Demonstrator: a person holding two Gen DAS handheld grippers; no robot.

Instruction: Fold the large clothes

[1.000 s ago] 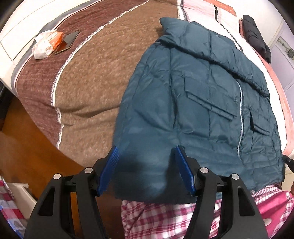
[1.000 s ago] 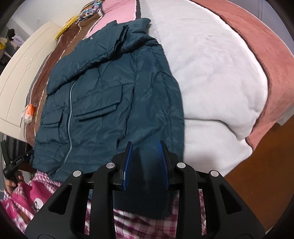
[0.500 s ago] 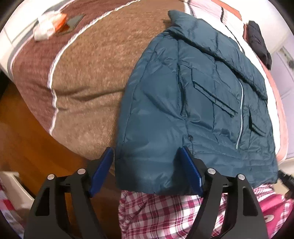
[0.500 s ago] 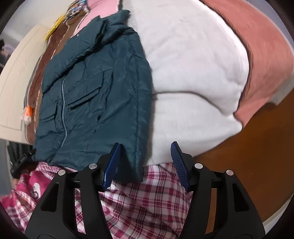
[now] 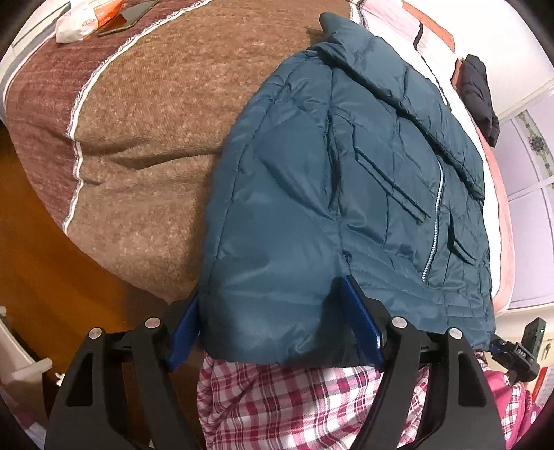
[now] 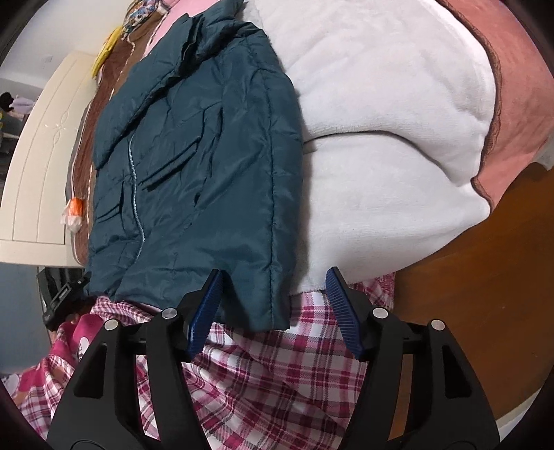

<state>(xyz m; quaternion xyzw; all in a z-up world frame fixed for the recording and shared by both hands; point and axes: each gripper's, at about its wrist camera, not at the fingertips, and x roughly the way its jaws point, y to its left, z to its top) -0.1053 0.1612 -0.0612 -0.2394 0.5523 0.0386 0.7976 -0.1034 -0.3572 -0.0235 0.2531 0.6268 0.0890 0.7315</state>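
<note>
A dark teal padded jacket [image 5: 346, 194] lies front up on the bed, zipped, collar at the far end, hem hanging over the near edge. My left gripper [image 5: 273, 329] is open, its blue pads [image 5: 360, 322] on either side of the jacket's left hem corner. In the right wrist view the jacket [image 6: 194, 162] lies to the left. My right gripper [image 6: 273, 311] is open around the right hem corner, which hangs loose between the pads [image 6: 342, 311].
The bed has a brown blanket [image 5: 152, 114] on the left and a white and pink blanket [image 6: 387, 114] on the right. A packet and phone [image 5: 104, 17] lie far left. A dark garment [image 5: 477, 90] lies far right. Plaid pyjama fabric [image 6: 277, 374] is below the grippers. Wooden floor [image 6: 484, 294] flanks the bed.
My right gripper has opened and let go of the jacket's hem. Both grippers have moved closer to the hem corners. The left gripper stayed open.
</note>
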